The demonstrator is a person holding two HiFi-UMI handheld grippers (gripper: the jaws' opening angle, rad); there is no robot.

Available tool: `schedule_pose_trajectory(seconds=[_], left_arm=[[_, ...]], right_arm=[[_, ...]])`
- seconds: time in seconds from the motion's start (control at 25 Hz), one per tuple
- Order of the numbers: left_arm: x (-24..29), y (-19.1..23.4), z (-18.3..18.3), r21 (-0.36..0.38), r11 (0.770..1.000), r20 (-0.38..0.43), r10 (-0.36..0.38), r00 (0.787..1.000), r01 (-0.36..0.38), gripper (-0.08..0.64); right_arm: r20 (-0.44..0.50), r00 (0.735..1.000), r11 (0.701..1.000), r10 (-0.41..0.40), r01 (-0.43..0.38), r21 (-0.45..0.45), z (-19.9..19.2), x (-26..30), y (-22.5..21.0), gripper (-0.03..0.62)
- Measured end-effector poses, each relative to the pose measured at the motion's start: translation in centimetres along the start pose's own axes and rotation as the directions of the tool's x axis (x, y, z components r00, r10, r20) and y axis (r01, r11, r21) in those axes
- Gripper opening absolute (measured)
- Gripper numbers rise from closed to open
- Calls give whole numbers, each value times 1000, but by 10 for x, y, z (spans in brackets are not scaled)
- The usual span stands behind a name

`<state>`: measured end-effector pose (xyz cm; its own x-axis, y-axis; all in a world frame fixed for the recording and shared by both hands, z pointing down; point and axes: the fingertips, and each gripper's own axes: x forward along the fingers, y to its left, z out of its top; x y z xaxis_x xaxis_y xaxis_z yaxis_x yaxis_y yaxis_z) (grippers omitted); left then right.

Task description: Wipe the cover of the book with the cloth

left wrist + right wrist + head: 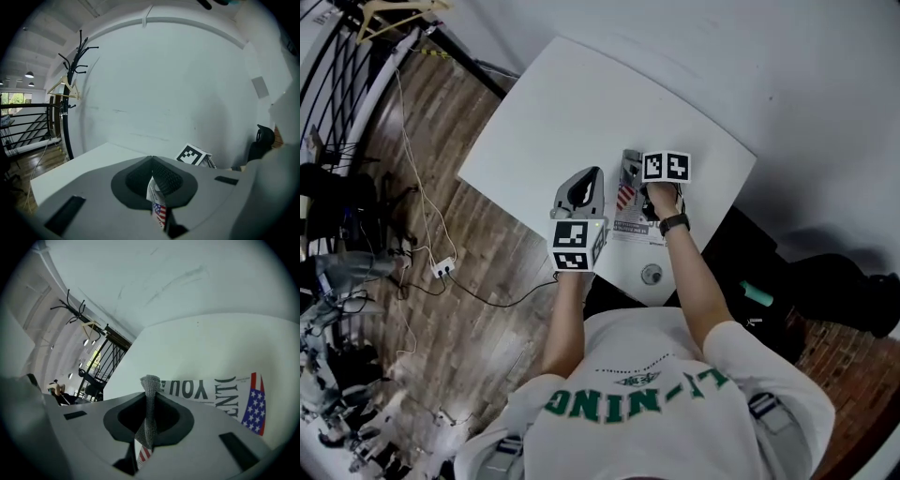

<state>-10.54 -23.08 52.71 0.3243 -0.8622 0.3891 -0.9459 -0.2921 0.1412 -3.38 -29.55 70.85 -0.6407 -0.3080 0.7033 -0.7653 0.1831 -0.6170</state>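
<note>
The book [634, 223] lies near the front edge of the white table [553, 122], its white cover showing big dark letters and a flag patch [225, 391]. My left gripper [594, 180] is shut on the book's edge [157, 205], at the book's left side. In my right gripper [632, 167], shut just above the cover, a strip of grey knitted cloth [150, 408] sticks out beyond the jaws. In the left gripper view, the right gripper's marker cube [193, 155] shows just past the jaws [152, 177].
A round grommet [652, 274] sits in the table near the person. Wood floor to the left carries cables and a power strip [442, 269]. A coat rack [75, 58] and black railing [26, 124] stand beyond the table's left end.
</note>
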Motion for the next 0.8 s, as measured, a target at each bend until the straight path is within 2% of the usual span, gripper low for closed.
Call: schedule_pose_trajectory(seconds=[0.12, 0.32, 0.48, 0.8], left_arm=[[-2, 9, 0, 2, 1000, -8, 25, 1000, -25, 11], [-1, 12, 3, 7, 999, -10, 35, 999, -35, 12], [7, 2, 7, 21, 1000, -10, 4, 1000, -3, 11], [25, -39, 10, 51, 995, -18, -87, 996, 87, 11]], right_arm=[[-36, 998, 998, -47, 46, -36, -1, 19, -3, 38], [-32, 997, 998, -67, 68, 13, 2, 22, -11, 38], [2, 995, 994, -103, 103, 35, 9, 1, -32, 38], [64, 973, 971, -222, 214, 108, 10, -69, -110, 38]])
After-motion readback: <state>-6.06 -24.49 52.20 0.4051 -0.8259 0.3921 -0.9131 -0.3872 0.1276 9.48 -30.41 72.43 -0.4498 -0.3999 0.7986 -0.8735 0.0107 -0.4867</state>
